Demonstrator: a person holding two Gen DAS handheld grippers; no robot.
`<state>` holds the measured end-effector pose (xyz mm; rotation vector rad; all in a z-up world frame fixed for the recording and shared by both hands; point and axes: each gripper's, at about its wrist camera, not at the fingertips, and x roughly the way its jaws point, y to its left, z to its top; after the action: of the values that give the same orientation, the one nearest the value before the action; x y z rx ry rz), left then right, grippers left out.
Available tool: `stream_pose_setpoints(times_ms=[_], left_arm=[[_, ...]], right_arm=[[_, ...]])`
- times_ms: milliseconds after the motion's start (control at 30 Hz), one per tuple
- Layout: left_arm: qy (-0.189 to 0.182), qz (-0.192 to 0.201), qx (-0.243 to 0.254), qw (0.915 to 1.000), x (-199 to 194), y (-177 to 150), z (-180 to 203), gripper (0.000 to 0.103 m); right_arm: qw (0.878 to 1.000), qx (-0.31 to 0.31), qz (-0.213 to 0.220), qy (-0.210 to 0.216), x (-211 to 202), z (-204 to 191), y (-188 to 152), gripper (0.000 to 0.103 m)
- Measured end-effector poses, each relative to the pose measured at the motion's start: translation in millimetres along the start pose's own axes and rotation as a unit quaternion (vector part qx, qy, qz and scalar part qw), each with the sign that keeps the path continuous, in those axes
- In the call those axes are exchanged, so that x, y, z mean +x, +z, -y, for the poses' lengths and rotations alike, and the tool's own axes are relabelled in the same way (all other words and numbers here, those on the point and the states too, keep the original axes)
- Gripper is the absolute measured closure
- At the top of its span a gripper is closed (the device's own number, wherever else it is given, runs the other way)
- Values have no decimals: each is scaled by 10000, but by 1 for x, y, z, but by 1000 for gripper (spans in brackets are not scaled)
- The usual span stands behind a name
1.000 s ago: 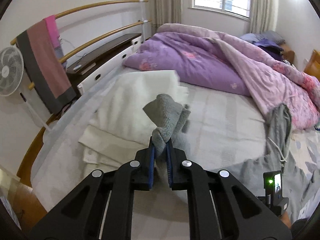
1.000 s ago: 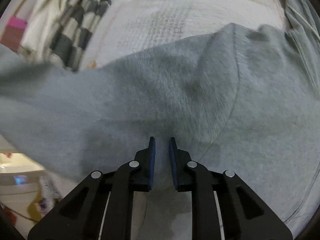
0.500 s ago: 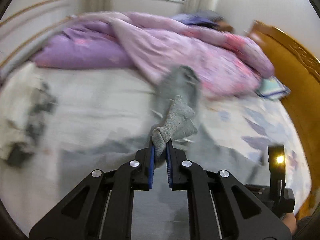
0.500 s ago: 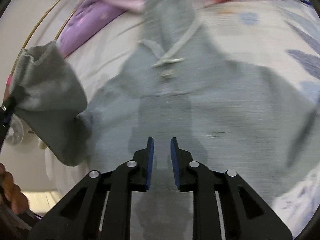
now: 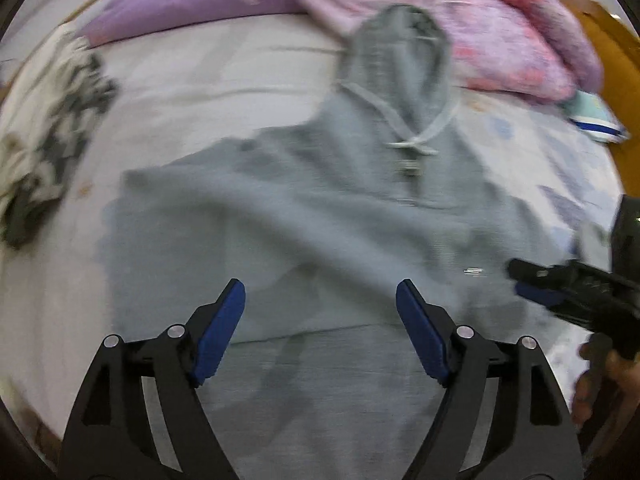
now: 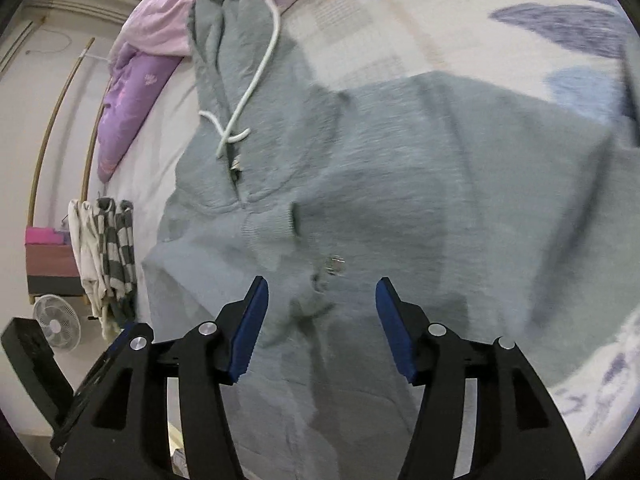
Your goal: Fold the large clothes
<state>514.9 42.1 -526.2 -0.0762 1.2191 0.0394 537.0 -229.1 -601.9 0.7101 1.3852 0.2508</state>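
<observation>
A grey hoodie [image 5: 320, 220] lies spread on the bed, hood toward the purple duvet, white drawstrings at its neck. A sleeve lies folded across its chest, its ribbed cuff [image 6: 272, 228] near the middle. My left gripper [image 5: 320, 308] is open and empty just above the hoodie's lower body. My right gripper [image 6: 320, 308] is open and empty above the hoodie, near the cuff. The right gripper also shows in the left wrist view [image 5: 560, 284] at the right edge; the left one shows at the lower left of the right wrist view [image 6: 92, 364].
A purple and pink duvet [image 5: 400, 4] is heaped at the head of the bed. A white and grey striped garment [image 5: 48, 120] lies at the bed's left side. A wooden footboard [image 5: 600, 48] is at the right. A fan [image 6: 56, 320] stands beyond the bed.
My left gripper carried the grey sleeve cuff across the hoodie and let go of it; it is now wide open. My right gripper has also opened wide.
</observation>
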Motion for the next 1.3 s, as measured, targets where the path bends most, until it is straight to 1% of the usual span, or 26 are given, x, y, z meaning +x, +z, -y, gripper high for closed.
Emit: stream_pose_setpoints(times_ms=[67,133,167,200,233,267,300,333,367,433,467,500,567,600,667,733,800,900,967,1000,1067,1133,1167,1200,1233,1300], left_arm=[[254,-101,-183,9995,5,4,-20,24],[365,-120,-360,9986,5,5,-44,24],[436,-127,-433,9980,5,6,-54,24],[523,-142,-483,9974,5,7,-62,24],[589,-158,-515,9968,5,8,-69,24],[634,-167,-533,9964,4,6,-75,24],[703,-178,-565,9958,4,6,-80,24],[733,-191,-625,9952,5,7,-86,24],[752,-208,-664,9947,6,8,-90,24],[827,-247,-756,9934,7,9,-97,24],[812,-275,-770,9933,8,10,-98,24],[816,-290,-769,9933,7,10,-98,24],[819,-324,-714,9936,9,10,-94,24],[817,-345,-675,9938,11,11,-91,24],[782,-353,-609,9944,13,10,-83,24],[767,-394,-519,9949,17,9,-74,24],[737,-443,-365,9956,19,8,-61,24],[762,-400,-113,9962,16,5,-44,24],[752,-400,-12,9964,17,4,-33,24],[761,-409,12,9963,17,5,-28,24],[701,-439,34,9966,16,6,-16,24],[634,-407,112,9971,13,8,2,23],[610,-399,158,9972,13,9,9,19],[556,-365,231,9975,11,10,21,17],[506,-324,295,9978,10,11,33,16],[437,-320,429,9976,11,12,53,16]], right_arm=[[9996,89,-244,-72,22,-5,3,49],[9981,87,-549,-264,43,-10,3,49],[9974,65,-625,-345,49,-12,2,47],[9973,7,-615,-391,53,-16,3,48],[9976,-74,-628,-292,54,-19,5,67],[9978,-114,-643,-87,54,-21,6,90],[9979,-174,-618,21,51,-23,6,90],[9979,-418,-487,-20,41,-31,7,90],[9976,-625,-295,-63,29,-37,7,90],[9968,-782,103,-132,-1,-41,6,90],[9960,-820,282,-215,-14,-40,5,90],[9937,-878,567,-413,-33,-37,4,90],[9897,-879,866,-730,-54,-24,2,90],[9885,-859,866,-892,-57,-13,3,90],[9874,-775,701,-1188,-51,9,5,90],[9796,-804,460,-1786,-32,28,4,90],[9753,-672,420,-2063,-24,38,2,90],[9710,-626,486,-2257,-22,38,-2,89],[9676,-712,432,-2383,-14,36,-4,87],[9664,-720,439,-2429,-12,37,-2,84],[9742,-519,327,-2171,-13,45,2,75],[9858,-258,249,-1639,-27,54,8,71],[9894,-148,326,-1408,-39,58,10,67],[9916,-72,417,-1223,-50,61,11,56],[9933,30,626,-966,-72,68,12,52],[9916,166,984,-820,-106,86,15,52]])
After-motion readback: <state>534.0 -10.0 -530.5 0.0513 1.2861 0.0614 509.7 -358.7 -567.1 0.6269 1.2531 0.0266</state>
